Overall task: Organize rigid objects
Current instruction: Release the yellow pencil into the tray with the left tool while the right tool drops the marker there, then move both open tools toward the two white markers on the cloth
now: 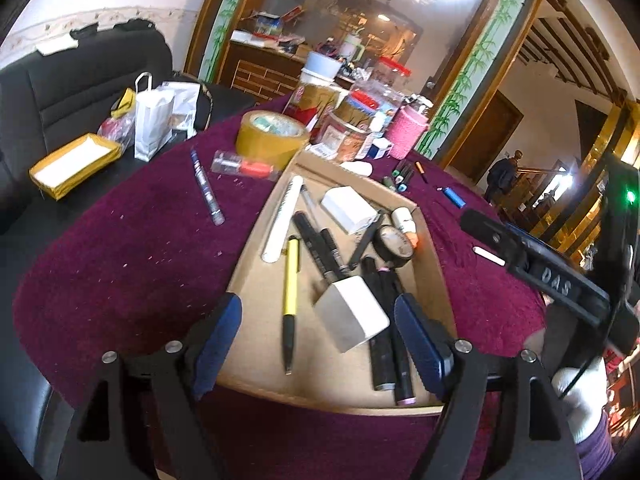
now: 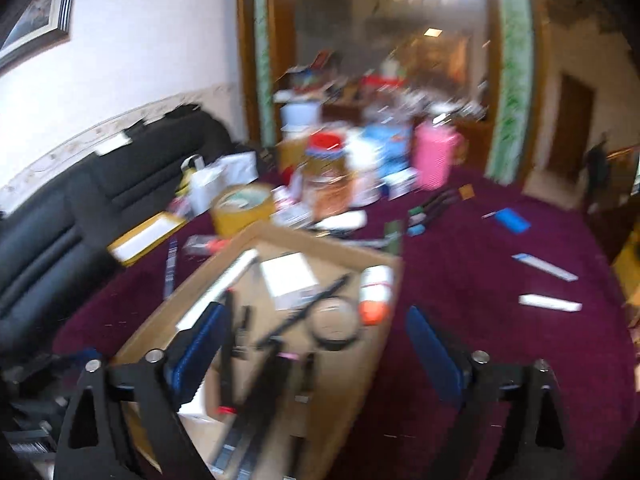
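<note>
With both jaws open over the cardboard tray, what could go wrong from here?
1. The white block lies tilted on the black markers; a nudge may topple it.
2. The tray is crowded, so added items may pile up.
3. The blue pen and lighter lie outside and may be missed.

Bench [image 1: 120, 264] draped in a dark purple cloth. A shallow cardboard tray [image 1: 430, 256] is sitting at its centre. A blue pen [image 1: 206, 188] and a clear packet with an orange item [image 1: 244, 167] are lying left of the tray; a roll of tan tape [image 1: 272, 136] is standing just behind it. Jars and tins [image 1: 344, 120] are crowding the far edge. A blue lighter [image 1: 454, 196] is lying to the right.
</note>
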`<act>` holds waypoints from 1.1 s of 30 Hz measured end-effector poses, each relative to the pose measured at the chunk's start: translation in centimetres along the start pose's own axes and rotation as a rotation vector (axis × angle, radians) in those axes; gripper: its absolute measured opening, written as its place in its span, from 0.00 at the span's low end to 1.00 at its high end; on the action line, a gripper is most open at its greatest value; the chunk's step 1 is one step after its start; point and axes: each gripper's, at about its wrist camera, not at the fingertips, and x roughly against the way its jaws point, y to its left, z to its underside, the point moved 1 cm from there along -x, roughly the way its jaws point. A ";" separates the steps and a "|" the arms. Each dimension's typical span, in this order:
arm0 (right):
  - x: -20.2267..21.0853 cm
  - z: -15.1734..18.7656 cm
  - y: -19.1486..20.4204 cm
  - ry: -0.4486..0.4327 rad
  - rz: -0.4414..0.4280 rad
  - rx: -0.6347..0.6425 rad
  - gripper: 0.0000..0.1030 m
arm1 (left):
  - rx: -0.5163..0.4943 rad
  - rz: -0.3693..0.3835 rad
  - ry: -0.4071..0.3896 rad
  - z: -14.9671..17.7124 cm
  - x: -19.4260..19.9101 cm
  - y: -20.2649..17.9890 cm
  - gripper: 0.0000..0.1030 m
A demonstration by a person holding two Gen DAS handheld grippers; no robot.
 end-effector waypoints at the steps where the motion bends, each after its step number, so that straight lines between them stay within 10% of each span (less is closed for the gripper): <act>1: 0.5 0.2 -0.4 -0.012 0.028 0.006 0.92 | -0.008 0.000 -0.005 0.0 0.0 -0.3 0.76; 33: 5.6 5.0 -14.4 -0.027 0.245 -0.117 0.92 | -0.313 0.028 0.062 2.5 -1.9 -15.3 0.78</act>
